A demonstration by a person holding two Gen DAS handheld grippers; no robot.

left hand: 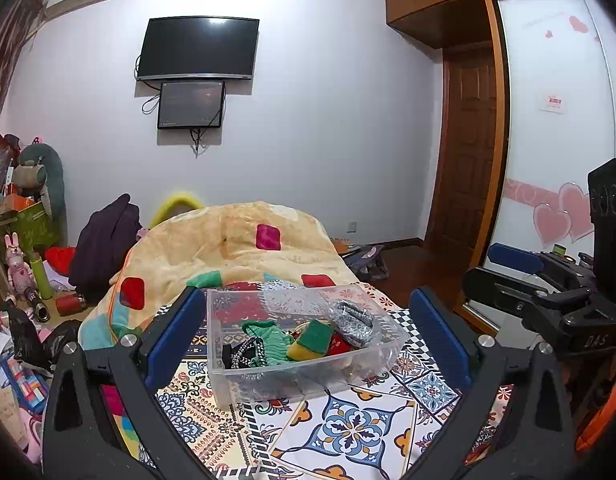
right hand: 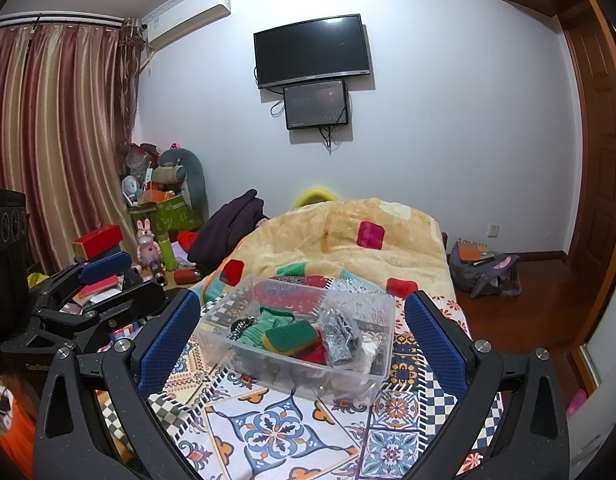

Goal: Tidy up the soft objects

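Your bin (left hand: 303,364), a clear plastic tub, sits on the patterned sheet (left hand: 348,424) near the foot of the bed, and the soft things are already inside it: a green knit piece (left hand: 271,340), a green-and-yellow sponge (left hand: 312,340), something red (left hand: 340,346), a black-and-white cord (left hand: 247,350) and a grey roll (left hand: 352,320) leaning at the far right corner. Both tools hang above the bed short of the bin, the left gripper (left hand: 303,340) with its jaws spread wide and holding nothing, the right gripper (right hand: 299,344) likewise wide and empty. The risk, as I judge it, is the bin itself: it is light and rests on soft bedding, so if you press a finger on its rim or wall while reaching in, it may tip or slide and spill. The grey roll sits high and could topple out if nudged. The cord could snag a pad and drag its neighbours along. Your two tools hang close together, so mind a clash. Beyond the bin lies a rumpled yellow quilt (left hand: 235,248); a TV (left hand: 197,48) hangs on the far wall, curtains (right hand: 55,128) and clutter stand to the left, and a wardrobe (left hand: 548,120) and door (left hand: 468,144) to the right.
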